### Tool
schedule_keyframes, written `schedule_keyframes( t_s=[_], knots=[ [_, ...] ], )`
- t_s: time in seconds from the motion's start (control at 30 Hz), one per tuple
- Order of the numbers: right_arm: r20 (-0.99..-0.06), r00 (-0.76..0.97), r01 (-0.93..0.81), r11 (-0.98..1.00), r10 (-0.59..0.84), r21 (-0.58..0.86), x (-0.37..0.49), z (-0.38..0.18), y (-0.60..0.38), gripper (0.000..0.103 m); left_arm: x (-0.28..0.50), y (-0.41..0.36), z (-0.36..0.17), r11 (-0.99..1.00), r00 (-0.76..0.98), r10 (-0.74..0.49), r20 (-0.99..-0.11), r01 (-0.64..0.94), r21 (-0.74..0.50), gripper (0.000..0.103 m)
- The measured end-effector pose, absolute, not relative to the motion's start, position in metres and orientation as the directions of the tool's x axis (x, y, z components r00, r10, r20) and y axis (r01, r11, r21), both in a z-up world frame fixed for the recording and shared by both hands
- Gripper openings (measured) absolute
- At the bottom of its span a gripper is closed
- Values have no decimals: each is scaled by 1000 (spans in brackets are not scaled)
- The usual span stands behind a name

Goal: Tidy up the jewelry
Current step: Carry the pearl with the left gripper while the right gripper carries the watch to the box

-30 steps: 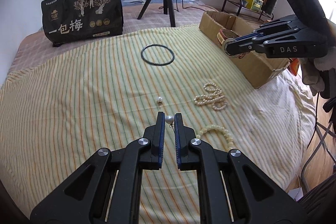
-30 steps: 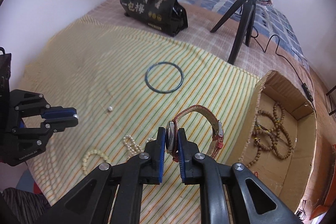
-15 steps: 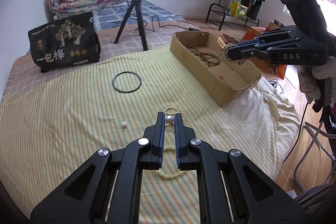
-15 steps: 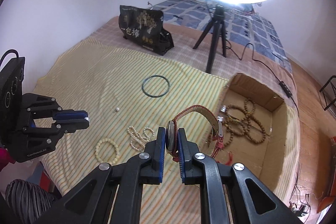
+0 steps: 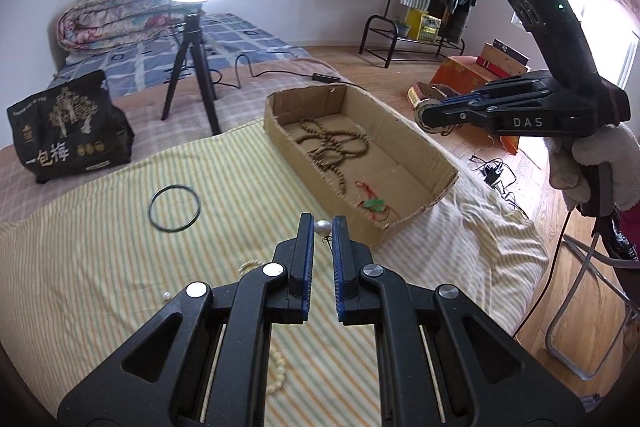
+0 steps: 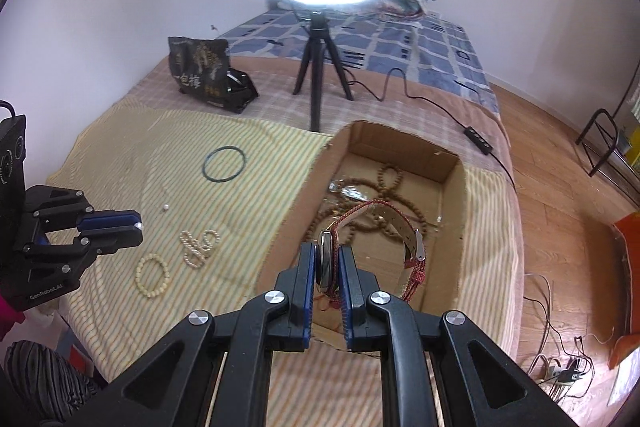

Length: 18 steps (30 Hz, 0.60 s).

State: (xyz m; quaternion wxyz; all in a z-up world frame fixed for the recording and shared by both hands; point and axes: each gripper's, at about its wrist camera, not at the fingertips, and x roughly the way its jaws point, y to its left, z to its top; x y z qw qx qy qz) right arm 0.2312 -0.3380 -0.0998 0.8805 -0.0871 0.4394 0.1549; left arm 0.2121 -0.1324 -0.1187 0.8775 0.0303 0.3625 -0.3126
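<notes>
the striped cloth (image 5: 100, 247) was cut off by both grippers' black frames. the cardboard box (image 6: 452, 227) sat at its right edge, wooden beads (image 5: 336, 143) coiled inside. the right gripper (image 6: 327, 267) was clamped on a watch (image 6: 326, 259) with a red woven strap above the box. the left gripper (image 5: 323, 233) pinched a round pearl (image 5: 323, 226) near the box's front corner.

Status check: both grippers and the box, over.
Left gripper shut on pearl earring, short of cardboard box. Right gripper shut on watch, above box. Nothing in the way.
</notes>
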Motion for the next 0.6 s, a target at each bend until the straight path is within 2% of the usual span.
schedule_keyframes(
  t_s=[0.6],
  knots=[
    [-807,556,-271,961,202,54,286,-128,-384,9,245,-212,-137,763,493,-562,-664,619,-185,7]
  ],
)
